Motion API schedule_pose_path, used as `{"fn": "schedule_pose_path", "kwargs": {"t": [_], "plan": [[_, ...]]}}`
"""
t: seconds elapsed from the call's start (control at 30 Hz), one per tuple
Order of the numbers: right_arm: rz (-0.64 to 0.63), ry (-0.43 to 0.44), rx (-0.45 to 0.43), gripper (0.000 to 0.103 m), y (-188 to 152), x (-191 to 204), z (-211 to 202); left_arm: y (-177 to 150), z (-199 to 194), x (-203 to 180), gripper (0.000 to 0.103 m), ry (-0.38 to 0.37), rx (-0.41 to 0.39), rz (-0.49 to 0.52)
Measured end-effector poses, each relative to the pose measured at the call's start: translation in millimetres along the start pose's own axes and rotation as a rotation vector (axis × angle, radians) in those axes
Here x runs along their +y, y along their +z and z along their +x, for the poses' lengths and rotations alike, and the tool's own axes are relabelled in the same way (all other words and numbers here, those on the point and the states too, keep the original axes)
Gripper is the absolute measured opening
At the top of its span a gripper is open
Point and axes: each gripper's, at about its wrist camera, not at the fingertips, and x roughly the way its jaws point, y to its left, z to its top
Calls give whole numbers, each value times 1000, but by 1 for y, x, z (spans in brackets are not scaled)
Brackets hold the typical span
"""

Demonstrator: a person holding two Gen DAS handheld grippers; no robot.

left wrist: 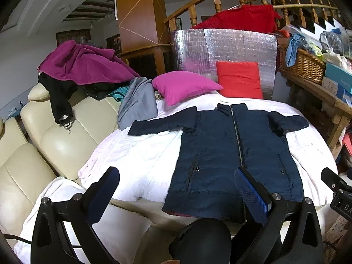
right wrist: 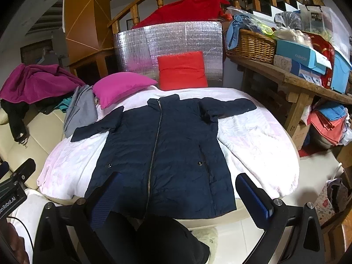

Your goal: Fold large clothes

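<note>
Left wrist view: my left gripper (left wrist: pixel 177 177) and right gripper (right wrist: pixel 178 182) hover spread wide, empty, above the navy coat's (left wrist: pixel 231 149) hem.

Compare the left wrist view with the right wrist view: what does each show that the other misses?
Left wrist only: more of the cream sofa.

Right wrist only: stacked red and blue fabrics under the wooden bench.

Both: the navy coat spread flat on white bedding, zipped, sleeves out; pink pillow, red pillow, wicker basket.
</note>
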Motion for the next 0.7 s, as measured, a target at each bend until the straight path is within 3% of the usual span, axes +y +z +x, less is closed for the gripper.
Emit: {"fn": "schedule_pose_path", "kwargs": {"t": [0.23,0.37,0.5,0.6,0.7], "plan": [[21,-14,10,103,25,-15,37,20,40,-16,103,27,33,24],[47,-33,16,103,47,-36,71,36,84,-30,103,23,88,31],[111,-26,25,103,78,-78,124,53,167,-51,103,8,211,31],[201,34,60,103,104,-124,179,54,255,-75,103,-7,368,9],[295,74,97,103,126,-172,242,46,321,-97,103,9,449,6]]}}
